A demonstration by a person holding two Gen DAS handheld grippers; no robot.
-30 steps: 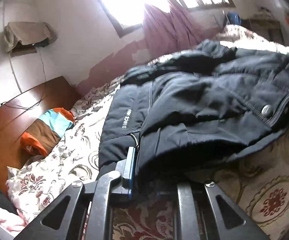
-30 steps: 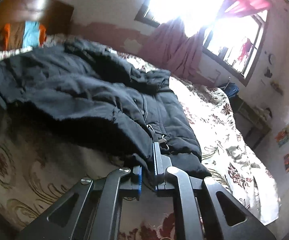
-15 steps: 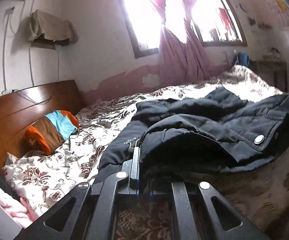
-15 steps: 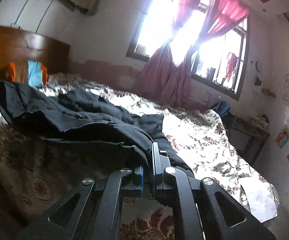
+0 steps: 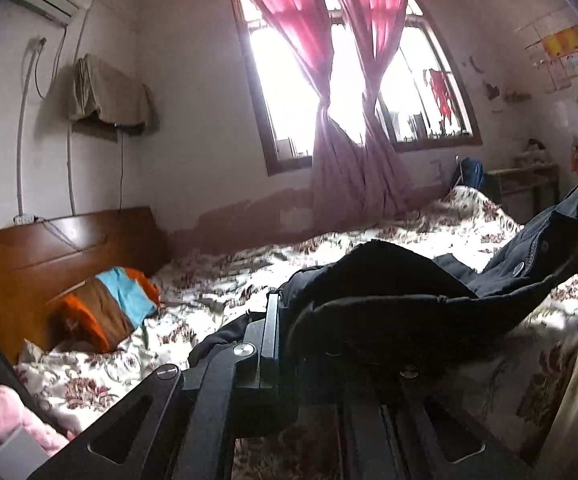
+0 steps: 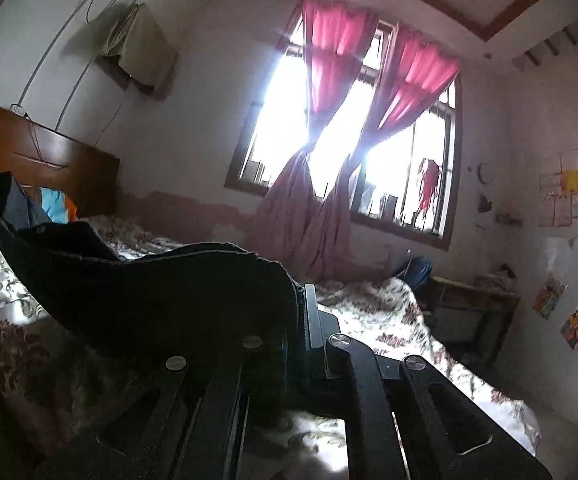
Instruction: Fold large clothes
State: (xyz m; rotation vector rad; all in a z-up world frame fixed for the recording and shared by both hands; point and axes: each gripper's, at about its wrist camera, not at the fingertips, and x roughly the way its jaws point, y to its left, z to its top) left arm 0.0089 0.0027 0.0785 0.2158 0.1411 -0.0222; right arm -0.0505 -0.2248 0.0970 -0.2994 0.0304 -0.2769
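Observation:
A large black padded jacket [image 5: 409, 304] hangs lifted above the floral bedspread [image 5: 89, 372], stretched between both grippers. My left gripper [image 5: 285, 320] is shut on one corner of its hem; the cloth drapes over the right finger and hides it. From there the jacket runs off to the right, its snap-button edge [image 5: 529, 264] raised. In the right wrist view the same jacket [image 6: 149, 292] sags leftward from my right gripper [image 6: 301, 316], which is shut on the opposite hem corner. Its left finger is buried under the fabric.
A wooden headboard [image 5: 29, 256] stands at the left with an orange, brown and blue pillow [image 5: 109, 308] against it. Pink curtains [image 5: 345, 120] hang at the bright window behind the bed. A small wooden table [image 6: 473, 304] sits at the far right, with a pink cloth [image 5: 5, 412] nearby.
Both grippers rose with the jacket hem pinched in them. The jacket went from lying flat on the bed to hanging stretched in the air, and the views tipped up toward the window.

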